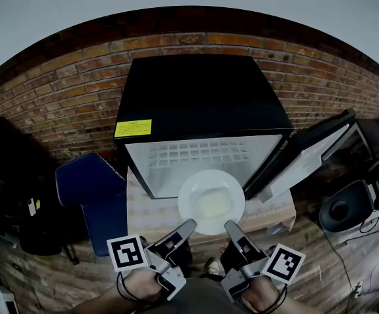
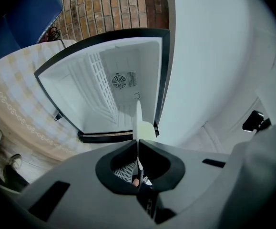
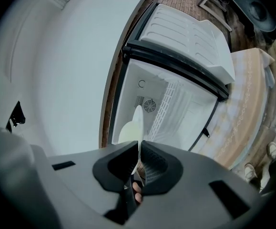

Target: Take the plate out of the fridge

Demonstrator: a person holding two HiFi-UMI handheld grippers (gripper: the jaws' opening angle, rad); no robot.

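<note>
- Brick wall (image 1: 58,90) backs the open black fridge (image 1: 202,97).
- Left gripper (image 1: 189,226) jaws pinched tight on the white plate (image 1: 190,198) at its near rim.
- Right gripper (image 1: 230,226) clamps that rim too.

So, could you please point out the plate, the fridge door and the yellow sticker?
plate (image 1: 186,201), head view, bare left rim.
fridge door (image 1: 310,157), head view, white inner lining.
yellow sticker (image 1: 133,129), head view, its middle.

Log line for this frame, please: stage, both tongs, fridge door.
stage: plate held in front of fridge | left tongs: shut on plate | right tongs: shut on plate | fridge door: open
</note>
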